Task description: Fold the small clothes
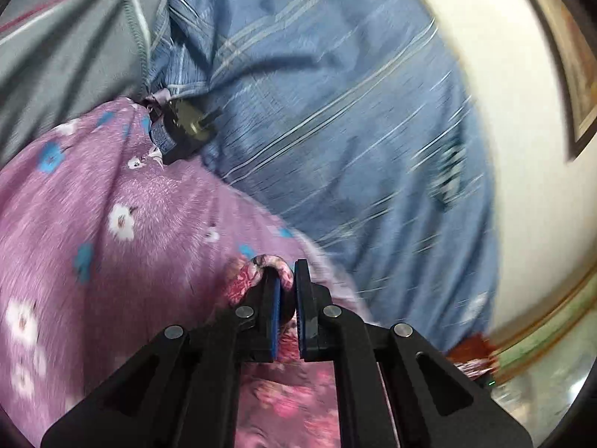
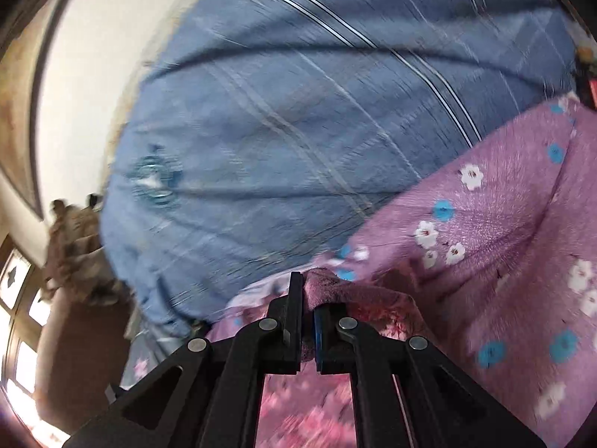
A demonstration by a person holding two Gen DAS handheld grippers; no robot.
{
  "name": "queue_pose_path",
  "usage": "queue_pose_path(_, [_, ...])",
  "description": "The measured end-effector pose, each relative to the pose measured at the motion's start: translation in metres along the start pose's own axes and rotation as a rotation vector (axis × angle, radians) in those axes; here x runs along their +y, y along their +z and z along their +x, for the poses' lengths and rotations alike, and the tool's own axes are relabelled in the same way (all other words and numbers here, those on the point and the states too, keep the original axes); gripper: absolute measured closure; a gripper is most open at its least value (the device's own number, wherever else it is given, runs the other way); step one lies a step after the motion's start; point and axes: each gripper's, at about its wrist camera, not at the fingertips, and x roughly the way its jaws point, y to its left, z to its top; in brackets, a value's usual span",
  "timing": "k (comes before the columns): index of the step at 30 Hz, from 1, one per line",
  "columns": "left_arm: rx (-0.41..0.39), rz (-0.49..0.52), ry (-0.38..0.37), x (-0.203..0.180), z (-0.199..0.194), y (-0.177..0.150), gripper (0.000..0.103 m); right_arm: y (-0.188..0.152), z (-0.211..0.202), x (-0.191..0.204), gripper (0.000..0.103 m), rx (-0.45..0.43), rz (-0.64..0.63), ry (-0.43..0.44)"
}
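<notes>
While two grippers pinch it, one pink floral garment [image 1: 283, 403] hangs.

No readable text, label, brand, number or sign appears in either view. The one mark that might be a printed emblem is a roundish teal and white motif [image 2: 155, 183] on the blue striped bedsheet [image 2: 298, 130], at the left in the right wrist view and on the right in the left wrist view; motion blur smears it in both, so no letters or figures can be made out. A small green light [image 1: 491, 383] glows at the near right edge of the left wrist view, with no legible marking beside it.
</notes>
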Motion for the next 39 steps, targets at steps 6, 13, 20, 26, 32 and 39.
queue_pose_path(6, [0.013, 0.02, 0.043, 0.006, 0.008, 0.005, 0.075, -0.006, 0.024, -0.039, 0.048, -0.003, 0.115, -0.109])
queue_pose_path(13, [-0.287, 0.124, 0.076, -0.021, -0.052, 0.011, 0.027, -0.028, -0.01, 0.007, 0.046, -0.059, -0.094, -0.068])
queue_pose_path(20, [0.004, 0.138, 0.248, -0.013, -0.03, 0.007, 0.027, -0.113, 0.039, 0.117, 0.07, 0.289, -0.483, 0.024])
queue_pose_path(26, [0.115, 0.152, 0.208, -0.01, -0.025, 0.002, 0.028, -0.163, 0.118, 0.152, 0.076, 0.491, -0.565, -0.063])
queue_pose_path(32, [0.229, 0.254, 0.149, -0.03, -0.004, -0.022, 0.028, -0.12, 0.184, 0.155, 0.077, 0.339, -0.435, -0.101])
queue_pose_path(39, [0.325, 0.282, 0.193, -0.031, 0.029, -0.039, 0.027, -0.074, 0.137, 0.135, 0.072, 0.131, -0.308, -0.049])
